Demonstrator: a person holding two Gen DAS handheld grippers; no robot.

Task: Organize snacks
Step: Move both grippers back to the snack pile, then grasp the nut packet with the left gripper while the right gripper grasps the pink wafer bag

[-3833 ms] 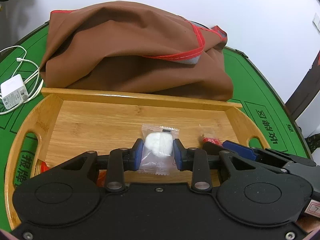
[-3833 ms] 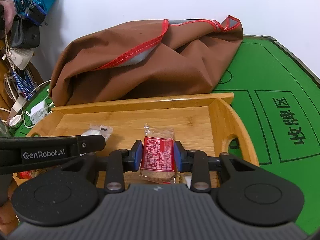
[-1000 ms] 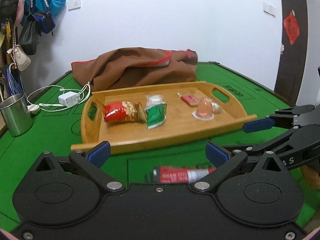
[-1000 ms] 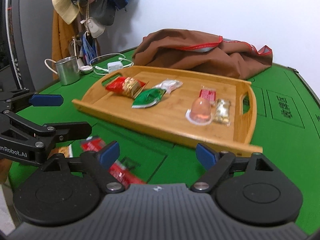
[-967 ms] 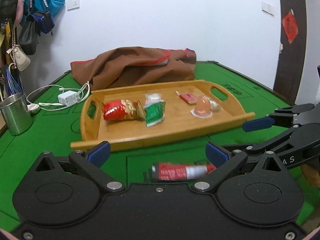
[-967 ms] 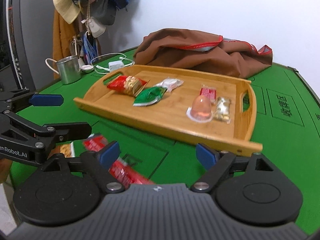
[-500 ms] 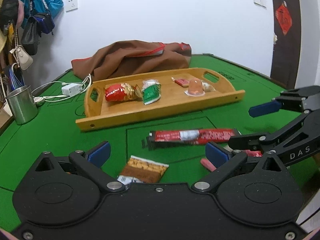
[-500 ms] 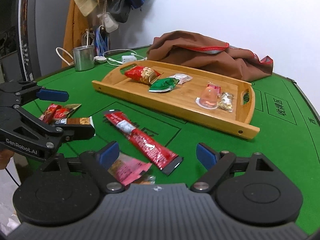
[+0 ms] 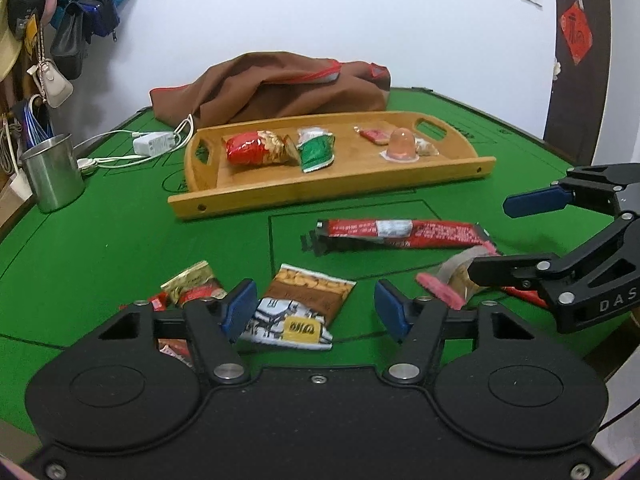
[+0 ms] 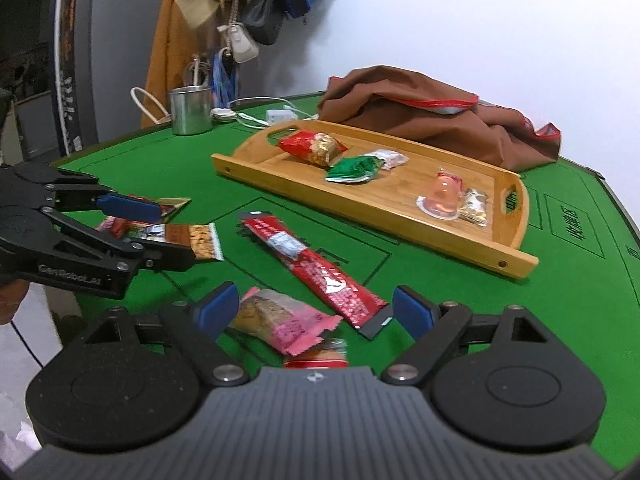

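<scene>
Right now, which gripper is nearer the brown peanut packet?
Left. The left gripper has just been closing, with the brown peanut packet between its pads, not pressed. The right gripper sits over a pink-wrapped snack, off to the side.

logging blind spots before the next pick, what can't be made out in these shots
- Red packets, left wrist view: half hidden behind the left gripper; type unclear.
- Orange snack, right wrist view: blurred and cut off by the right gripper body.
- Pink bar, left wrist view: blurred, partly covered by the right gripper's finger.
- Packet print: too small to read in either view.
</scene>
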